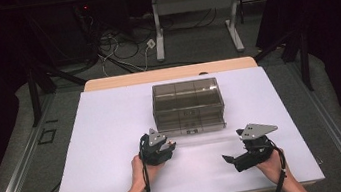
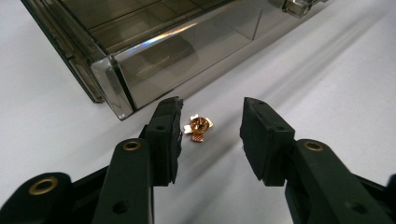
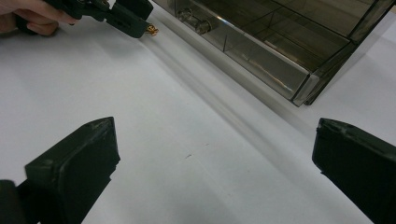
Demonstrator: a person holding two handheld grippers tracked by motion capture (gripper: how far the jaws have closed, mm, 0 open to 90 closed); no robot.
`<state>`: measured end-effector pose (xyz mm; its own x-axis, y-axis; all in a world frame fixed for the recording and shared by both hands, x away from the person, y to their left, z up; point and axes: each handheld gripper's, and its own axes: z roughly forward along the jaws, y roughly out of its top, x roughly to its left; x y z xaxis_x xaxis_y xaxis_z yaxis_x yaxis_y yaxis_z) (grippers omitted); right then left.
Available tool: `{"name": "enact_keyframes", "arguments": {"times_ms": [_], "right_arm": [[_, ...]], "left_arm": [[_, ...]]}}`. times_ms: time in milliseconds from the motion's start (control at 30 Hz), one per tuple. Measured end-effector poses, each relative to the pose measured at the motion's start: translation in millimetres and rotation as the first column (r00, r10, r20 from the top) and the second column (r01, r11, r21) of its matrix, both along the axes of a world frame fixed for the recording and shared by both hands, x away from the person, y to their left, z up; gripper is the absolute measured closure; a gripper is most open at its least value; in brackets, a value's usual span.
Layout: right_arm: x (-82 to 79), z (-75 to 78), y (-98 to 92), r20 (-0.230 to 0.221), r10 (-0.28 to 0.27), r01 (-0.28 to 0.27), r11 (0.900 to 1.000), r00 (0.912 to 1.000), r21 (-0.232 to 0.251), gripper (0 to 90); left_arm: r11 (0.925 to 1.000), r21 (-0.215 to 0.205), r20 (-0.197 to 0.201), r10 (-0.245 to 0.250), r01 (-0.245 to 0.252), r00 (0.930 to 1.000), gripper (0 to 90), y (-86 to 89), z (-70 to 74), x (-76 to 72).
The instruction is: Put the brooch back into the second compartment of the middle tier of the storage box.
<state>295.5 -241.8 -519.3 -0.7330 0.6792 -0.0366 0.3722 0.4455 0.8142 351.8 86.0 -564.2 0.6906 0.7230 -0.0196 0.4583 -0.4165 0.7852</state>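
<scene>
A small gold-coloured metal piece [image 2: 198,128] lies on the white sheet just before the front corner of a smoked clear plastic drawer box [image 2: 187,51]. My left gripper [image 2: 212,121] straddles the piece: one pad sits close beside it and the other stands well apart, so nothing presses on it. In the high view the left gripper [image 1: 170,145] is at the box's [image 1: 187,104] front left. My right gripper [image 1: 228,158] rests lower right, pointing left. Its jaws [image 3: 215,144] are wide open over bare sheet. The right gripper view also shows the left gripper [image 3: 135,21] and the gold piece [image 3: 152,31] farther off.
The box [image 3: 280,46] has several compartments and a clear handle [image 1: 192,131] on its front. The white sheet [image 1: 112,124] covers the table, with its wooden edge [image 1: 170,73] at the back. Another table [image 1: 195,1] and cables stand beyond on the floor.
</scene>
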Motion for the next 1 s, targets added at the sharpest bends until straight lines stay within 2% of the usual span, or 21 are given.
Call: {"name": "enact_keyframes", "arguments": {"times_ms": [300, 500, 633, 1000], "right_arm": [[0.5, -0.3, -0.2, -0.007, 0.007, -0.007, 1.000, 0.9999, -0.003, 0.1], [0.3, -0.2, 0.7, -0.010, 0.004, -0.004, 1.000, 0.9999, -0.007, 0.1], [-0.4, 0.1, 0.5, -0.003, 0.004, -0.005, 1.000, 1.0000, -0.006, 0.2], [-1.0, 0.7, 1.5, 0.005, 0.005, -0.005, 1.000, 1.0000, -0.009, 0.1]], "left_arm": [[1.0000, 0.007, -0.009, 0.002, -0.002, 1.0000, 65.7, -0.9, -0.4, 3.2], [0.9986, 0.052, -0.016, 0.014, -0.013, 0.9998, 66.8, -5.6, -1.0, 5.4], [0.9976, 0.067, -0.017, 0.016, -0.015, 0.9997, 69.3, -8.2, -1.8, 4.7], [0.9966, 0.082, -0.017, -0.010, 0.012, 0.9998, 80.8, -10.3, -2.3, 3.6]]}}
